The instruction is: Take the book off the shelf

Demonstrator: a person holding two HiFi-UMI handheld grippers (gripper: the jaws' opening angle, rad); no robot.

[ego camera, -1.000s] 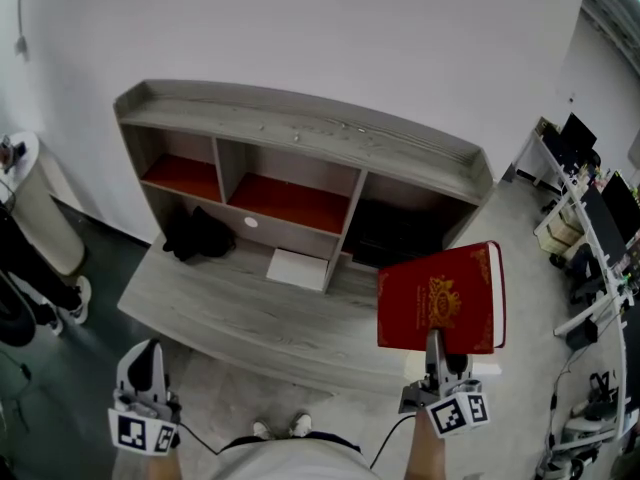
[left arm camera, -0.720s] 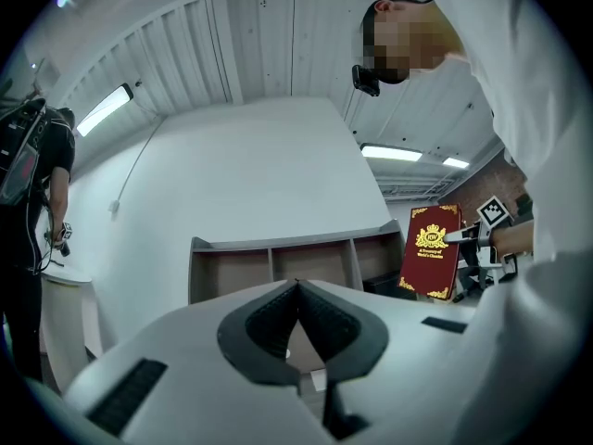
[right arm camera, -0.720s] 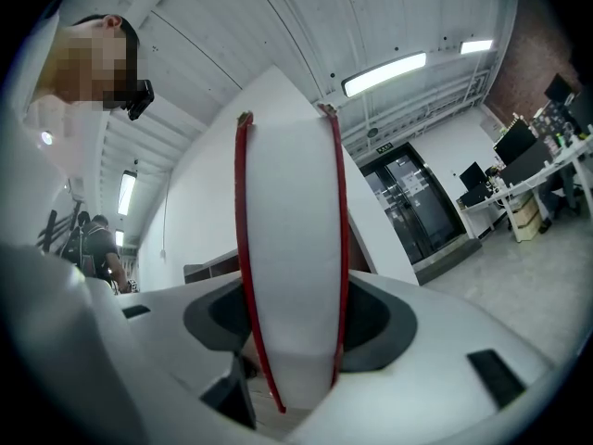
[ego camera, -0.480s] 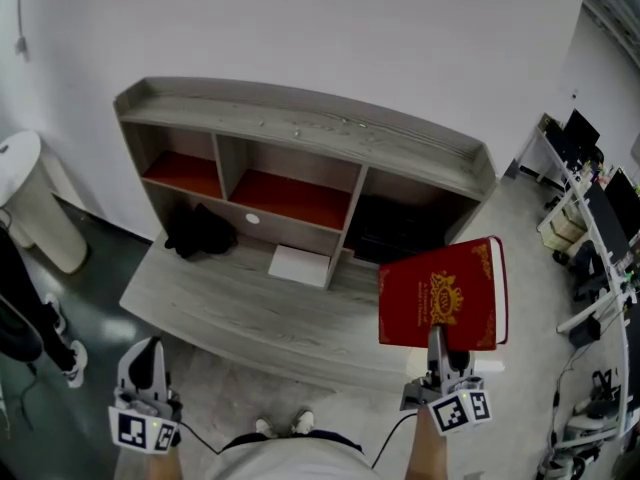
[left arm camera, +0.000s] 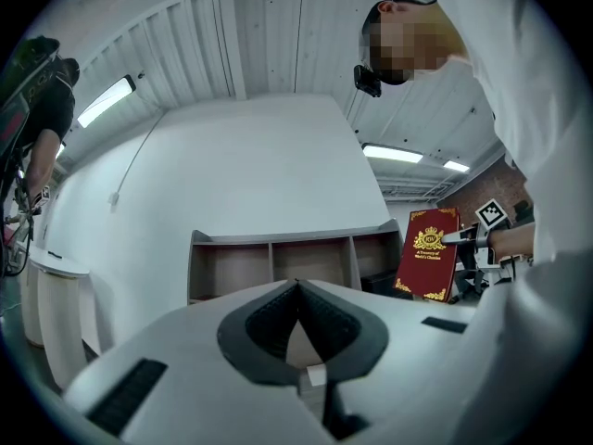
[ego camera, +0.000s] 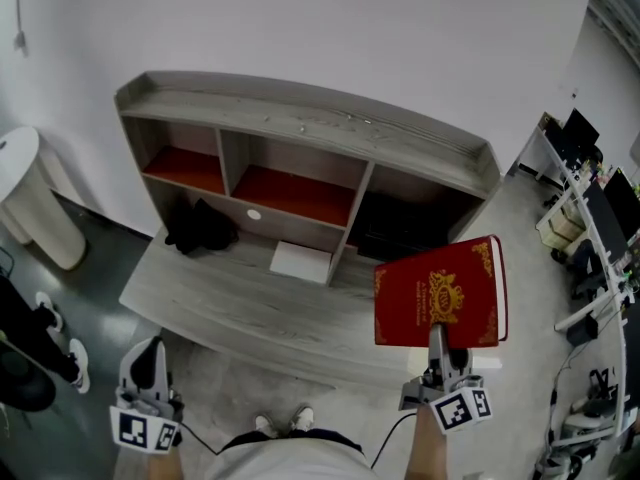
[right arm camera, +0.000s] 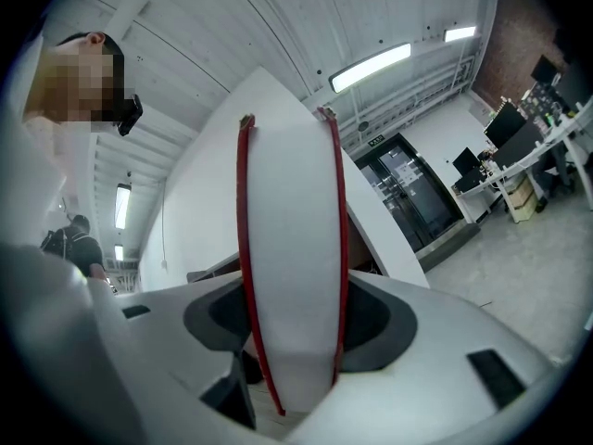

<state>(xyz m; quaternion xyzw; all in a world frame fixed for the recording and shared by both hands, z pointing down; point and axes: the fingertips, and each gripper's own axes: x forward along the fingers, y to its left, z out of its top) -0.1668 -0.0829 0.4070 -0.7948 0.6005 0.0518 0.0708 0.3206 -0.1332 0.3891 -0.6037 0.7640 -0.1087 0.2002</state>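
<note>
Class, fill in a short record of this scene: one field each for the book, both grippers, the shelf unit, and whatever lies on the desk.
Book: red book, gold crest on its cover, off the shelf and held upright in the air near the desk's right end
Right gripper: shut on the book's lower edge
Left gripper: jaws together, nothing between them, held low at the person's left
Shelf unit: grey wood, three compartments, no book visible in them
Desk: white flat item in the middle, black item at the left

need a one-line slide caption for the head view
Right gripper holds the red book upright, out in front of the wooden shelf; left gripper empty, jaws shut.
</note>
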